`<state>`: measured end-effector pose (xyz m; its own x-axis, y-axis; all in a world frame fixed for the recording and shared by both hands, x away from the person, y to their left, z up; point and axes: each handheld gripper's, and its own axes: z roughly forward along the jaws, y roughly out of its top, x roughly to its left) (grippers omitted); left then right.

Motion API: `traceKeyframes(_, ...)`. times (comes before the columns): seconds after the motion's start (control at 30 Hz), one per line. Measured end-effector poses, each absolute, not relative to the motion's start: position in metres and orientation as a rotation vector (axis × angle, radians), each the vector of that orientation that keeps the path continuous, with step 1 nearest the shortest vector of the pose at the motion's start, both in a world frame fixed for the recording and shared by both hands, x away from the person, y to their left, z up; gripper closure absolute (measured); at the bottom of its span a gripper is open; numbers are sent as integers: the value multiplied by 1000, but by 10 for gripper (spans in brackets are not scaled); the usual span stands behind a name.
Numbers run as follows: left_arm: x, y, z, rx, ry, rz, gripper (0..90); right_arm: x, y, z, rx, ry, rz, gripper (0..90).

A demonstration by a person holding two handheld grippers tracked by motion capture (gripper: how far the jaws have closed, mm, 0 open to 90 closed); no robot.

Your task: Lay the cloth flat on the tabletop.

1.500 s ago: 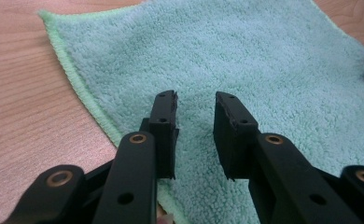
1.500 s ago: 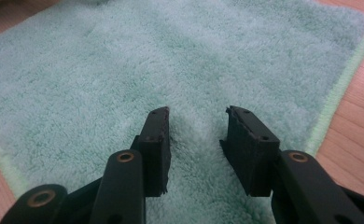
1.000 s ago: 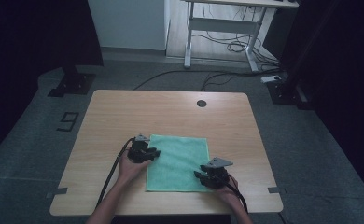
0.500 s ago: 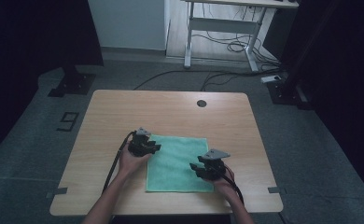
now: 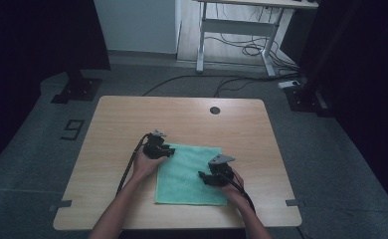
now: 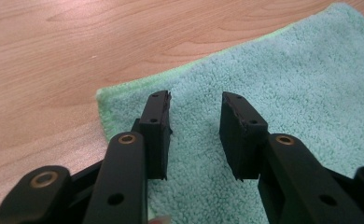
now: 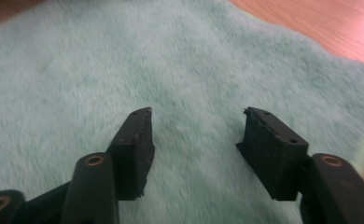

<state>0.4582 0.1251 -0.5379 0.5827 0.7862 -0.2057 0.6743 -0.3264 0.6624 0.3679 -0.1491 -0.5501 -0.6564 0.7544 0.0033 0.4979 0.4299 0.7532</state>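
Note:
A light green terry towel [image 5: 187, 174] lies flat on the wooden table [image 5: 182, 117], near its front edge. My left gripper [image 5: 171, 151] is over the towel's far left corner and points right. Its jaws have just been opening, and they stand apart over the pile [image 6: 287, 84] with nothing pinched between them [image 6: 194, 100]. My right gripper [image 5: 203, 177] is over the towel's right half and points left. Its jaws have also just been opening; they are wide over the blurred cloth [image 7: 124, 60] and grip nothing [image 7: 196, 114].
A dark round grommet [image 5: 215, 110] sits near the table's far edge. Bare wood [image 6: 77, 46] lies to the left of the towel and beyond it. Cables trail from both grippers toward the person. A desk frame [image 5: 232, 30] and floor cables lie beyond the table.
Both hands have slid a little toward the table's far side over the towel, and the right one also went slightly left. The towel lies as before.

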Motion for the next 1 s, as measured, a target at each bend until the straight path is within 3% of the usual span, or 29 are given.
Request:
traceKeyframes(0.33,441,121,-523,2095,1125,254,575,355,-166,-547,1104,2358,1147,400)
traceKeyframes(0.53,403,125,-508,2085,1039,240,560,377,-160,-535,1102,2307,1189,442)
traceKeyframes(0.77,360,124,-526,2134,987,143,533,411,-143,-541,1149,2331,1163,443)
traceKeyframes(1.0,344,117,-538,2198,964,213,528,425,-140,-549,1211,2315,1120,412)
